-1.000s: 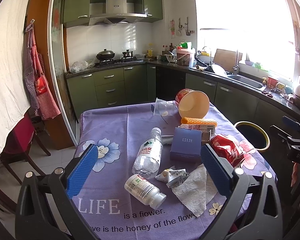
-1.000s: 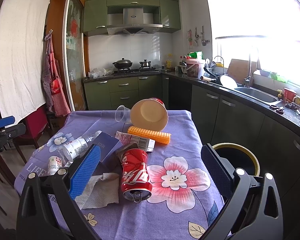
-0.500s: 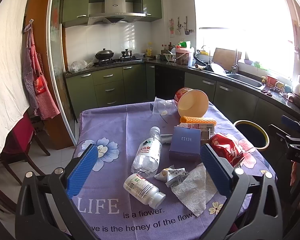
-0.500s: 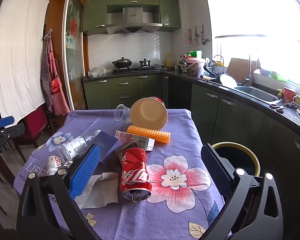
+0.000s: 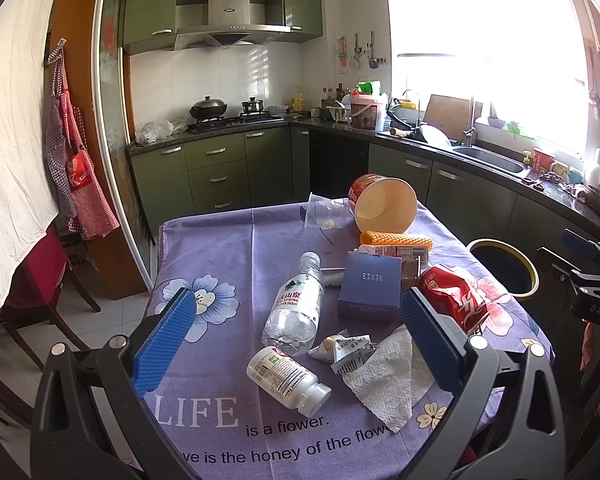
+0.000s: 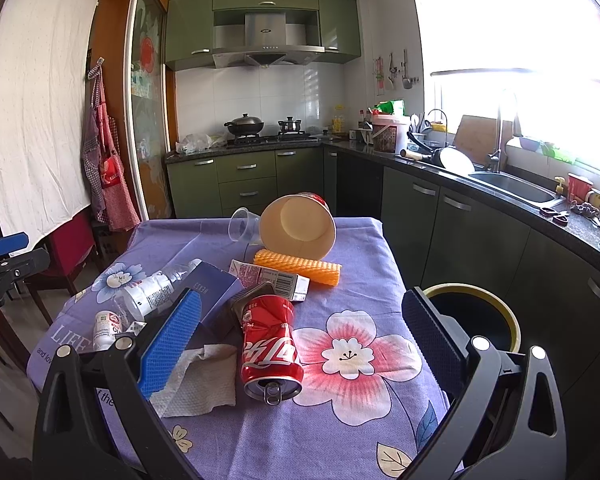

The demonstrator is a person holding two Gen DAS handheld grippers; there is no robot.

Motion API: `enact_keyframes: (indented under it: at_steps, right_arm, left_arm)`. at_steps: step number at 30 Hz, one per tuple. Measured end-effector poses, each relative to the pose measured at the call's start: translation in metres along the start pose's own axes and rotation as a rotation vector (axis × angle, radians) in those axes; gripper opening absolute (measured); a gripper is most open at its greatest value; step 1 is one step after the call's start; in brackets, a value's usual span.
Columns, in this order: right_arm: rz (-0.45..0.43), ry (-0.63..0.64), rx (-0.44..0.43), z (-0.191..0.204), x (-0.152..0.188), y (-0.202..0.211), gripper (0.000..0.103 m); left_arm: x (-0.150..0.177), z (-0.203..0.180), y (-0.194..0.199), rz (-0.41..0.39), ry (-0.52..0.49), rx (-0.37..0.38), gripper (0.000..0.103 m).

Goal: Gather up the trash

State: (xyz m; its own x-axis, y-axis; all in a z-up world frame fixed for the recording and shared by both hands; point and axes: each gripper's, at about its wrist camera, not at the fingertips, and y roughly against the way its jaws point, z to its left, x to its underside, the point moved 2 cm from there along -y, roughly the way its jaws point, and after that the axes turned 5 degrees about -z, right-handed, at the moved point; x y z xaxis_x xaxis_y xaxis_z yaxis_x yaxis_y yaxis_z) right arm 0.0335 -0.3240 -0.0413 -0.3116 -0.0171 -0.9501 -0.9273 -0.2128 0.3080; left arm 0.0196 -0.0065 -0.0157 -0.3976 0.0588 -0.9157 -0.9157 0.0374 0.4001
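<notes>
The table (image 5: 228,248) wears a purple flowered cloth printed "LIFE is a flower" and, below, a partly cut line reading "...ve is the honey of the flow...". Beside its right edge, on the floor, stands a yellow-rimmed trash bin (image 5: 530,276), dark inside. A tipped paper bucket (image 6: 298,226) lies at the far end with a clear cup (image 6: 242,224) touching it and an orange ribbed roll (image 6: 300,270) just in front. The blue box (image 5: 370,286) shows mirrored lettering, "HEXZE" as far as I can tell. The water bottle (image 5: 296,306), on its side, reads "SPRING" under Chinese characters. The crushed red Coca-Cola can (image 6: 270,344) has Chinese script. A white pill bottle (image 5: 286,376), crumpled wrapper (image 5: 348,350) and paper napkin (image 5: 388,380) lie nearest.

The left gripper (image 5: 296,340) hovers spread wide, empty, pill bottle and wrapper between its pads. The right gripper (image 6: 300,336) is likewise parted and empty, the can lying between its fingers. Compared with a second ago, nothing on the table has moved; both views have barely shifted.
</notes>
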Motion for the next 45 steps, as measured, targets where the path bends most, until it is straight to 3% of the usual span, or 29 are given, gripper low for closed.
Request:
enact_keyframes:
  at_steps: [21, 28, 33, 39, 45]
  right_arm:
    - [0.011, -0.008, -0.005, -0.002, 0.005, -0.005, 0.099]
    - [0.011, 0.003, -0.012, -0.018, -0.010, -0.036, 0.099]
    - [-0.006, 0.031, -0.015, -0.036, -0.037, -0.095, 0.099]
    - [0.087, 0.136, -0.004, -0.035, -0.050, -0.205, 0.099]
    - [0.177, 0.156, 0.004, -0.036, -0.051, -0.299, 0.079]
  left_arm:
    - [0.001, -0.003, -0.002, 0.004, -0.008, 0.003, 0.097]
    - [-0.018, 0.005, -0.038, 0.033, -0.019, 0.010, 0.097]
    - [-0.042, 0.020, -0.087, 0.027, -0.023, -0.024, 0.097]
    - [-0.062, 0.038, -0.148, 0.040, -0.007, -0.029, 0.097]
    - [-0.069, 0.044, -0.193, 0.052, -0.016, -0.015, 0.097]
